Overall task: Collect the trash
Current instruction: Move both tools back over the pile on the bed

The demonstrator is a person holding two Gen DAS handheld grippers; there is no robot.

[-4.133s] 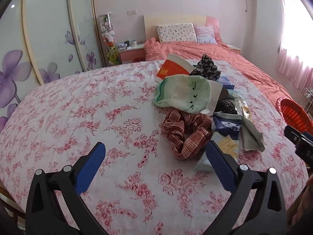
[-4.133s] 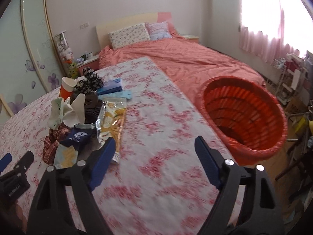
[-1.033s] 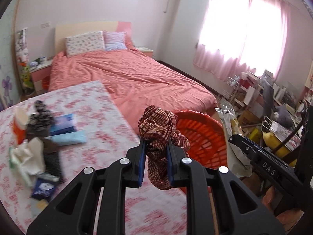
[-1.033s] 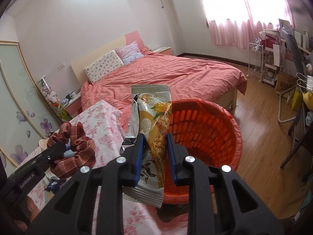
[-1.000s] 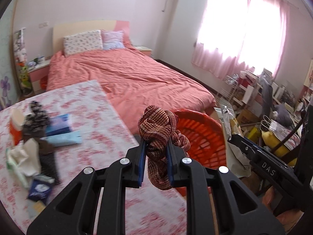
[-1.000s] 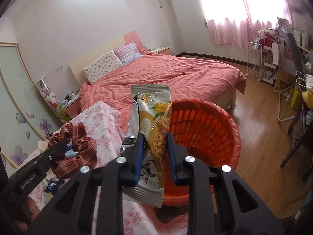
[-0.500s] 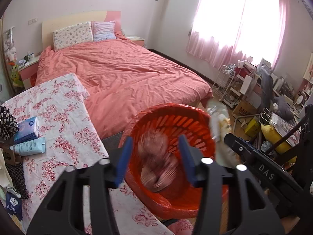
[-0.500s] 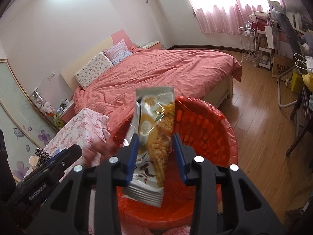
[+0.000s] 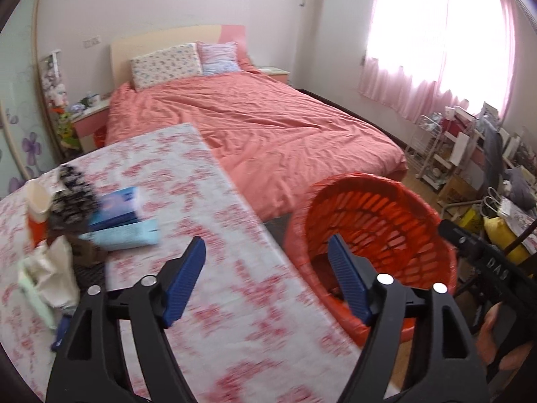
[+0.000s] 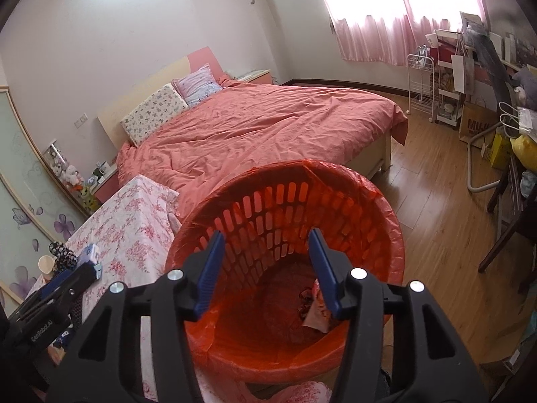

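An orange slatted basket [image 10: 268, 208] lined with an orange bag stands on the floor beside the floral table. My right gripper [image 10: 265, 245] hangs over its mouth, jaws opening, nothing between them. At the basket's bottom lie a dark red checked cloth [image 10: 285, 282] and a pale wrapper [image 10: 315, 314]. My left gripper [image 9: 266, 248] is over the table's edge next to the basket [image 9: 386, 221], jaws opening and empty. On the table's left side lies a pile: a blue pack [image 9: 117, 208], a light blue tube [image 9: 127, 235], a paper cup [image 9: 35, 201] and a white-green cloth [image 9: 47, 275].
A bed with a coral cover [image 9: 268, 127] lies behind the table and basket. Wooden floor [image 10: 436, 235] lies to the right, with racks, bags and a chair along the window wall. The floral tablecloth [image 9: 235, 302] is bare near the left gripper.
Both grippers have opened. The checked cloth left the left jaws and the snack wrapper left the right jaws, and both dropped into the basket. The left view has swung back toward the table.
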